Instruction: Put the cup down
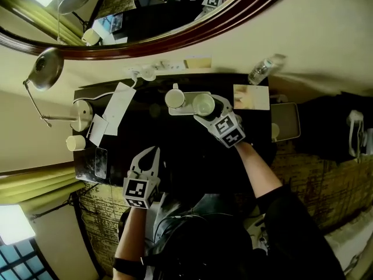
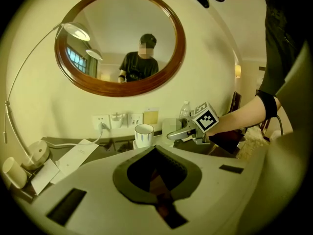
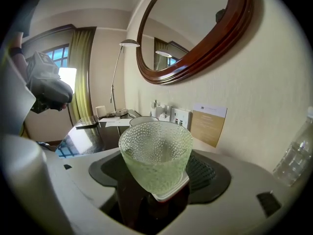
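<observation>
A knobbly pale-green glass cup (image 3: 155, 151) stands upright between the jaws of my right gripper (image 3: 157, 169), which is shut on its sides. The cup's base is over a corner of the white tray (image 3: 172, 194); I cannot tell whether it touches. From the head view the cup (image 1: 203, 104) is at the right end of the tray (image 1: 187, 112), beside a white mug (image 1: 174, 98), with the right gripper (image 1: 211, 113) on it. My left gripper (image 1: 150, 155) hangs shut and empty over the black table, nearer the person. Its view shows the mug (image 2: 144, 134) and the right gripper (image 2: 180, 133).
The black table (image 1: 175, 139) stands against a wall with sockets (image 1: 169, 66) under a round mirror. A lamp base (image 1: 81, 114), papers (image 1: 116, 108), a phone (image 1: 100, 162) and a small paper cup (image 1: 74, 142) lie at the left. A water bottle (image 1: 262, 70) and a card (image 1: 251, 97) are at the right.
</observation>
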The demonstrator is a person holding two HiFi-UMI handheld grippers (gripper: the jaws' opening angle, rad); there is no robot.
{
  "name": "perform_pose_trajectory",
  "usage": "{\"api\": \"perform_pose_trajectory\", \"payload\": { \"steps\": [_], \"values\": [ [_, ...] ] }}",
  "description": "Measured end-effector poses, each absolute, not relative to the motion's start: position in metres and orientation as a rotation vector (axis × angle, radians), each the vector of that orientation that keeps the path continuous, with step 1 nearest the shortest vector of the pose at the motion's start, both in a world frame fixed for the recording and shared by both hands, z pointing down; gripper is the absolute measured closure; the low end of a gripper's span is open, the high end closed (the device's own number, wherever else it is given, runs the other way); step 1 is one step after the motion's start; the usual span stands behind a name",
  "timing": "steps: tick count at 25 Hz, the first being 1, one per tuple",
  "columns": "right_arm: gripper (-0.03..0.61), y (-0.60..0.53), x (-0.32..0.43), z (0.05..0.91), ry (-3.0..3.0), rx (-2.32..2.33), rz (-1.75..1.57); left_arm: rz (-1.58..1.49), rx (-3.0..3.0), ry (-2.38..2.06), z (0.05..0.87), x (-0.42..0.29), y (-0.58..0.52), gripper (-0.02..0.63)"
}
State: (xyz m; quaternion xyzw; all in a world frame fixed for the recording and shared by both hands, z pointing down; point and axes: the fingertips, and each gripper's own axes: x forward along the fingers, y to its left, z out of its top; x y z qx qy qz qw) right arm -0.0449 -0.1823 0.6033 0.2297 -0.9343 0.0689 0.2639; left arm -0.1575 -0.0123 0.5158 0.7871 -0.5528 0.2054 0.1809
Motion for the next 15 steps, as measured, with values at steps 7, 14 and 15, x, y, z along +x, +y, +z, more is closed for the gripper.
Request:
{"api": "perform_pose_trajectory", "payload": {
  "steps": [7,14,15],
  "values": [
    [0.196,-0.137,-0.021,0.605,-2.497,0.689,0.231,0.558,2.236,-1.529,0.514,-0.157,-0.004,0.611],
    [0.195,-0.096,-0.007,0.629,-2.448,0.759,0.303,0.571,2.277,-1.495,0.514,-0.159,0.009,0.611],
    [0.193,-0.093,-0.006,0.634,-2.439,0.772,0.307,0.572,2.277,-1.492,0.514,-0.159,0.011,0.611]
  ]
}}
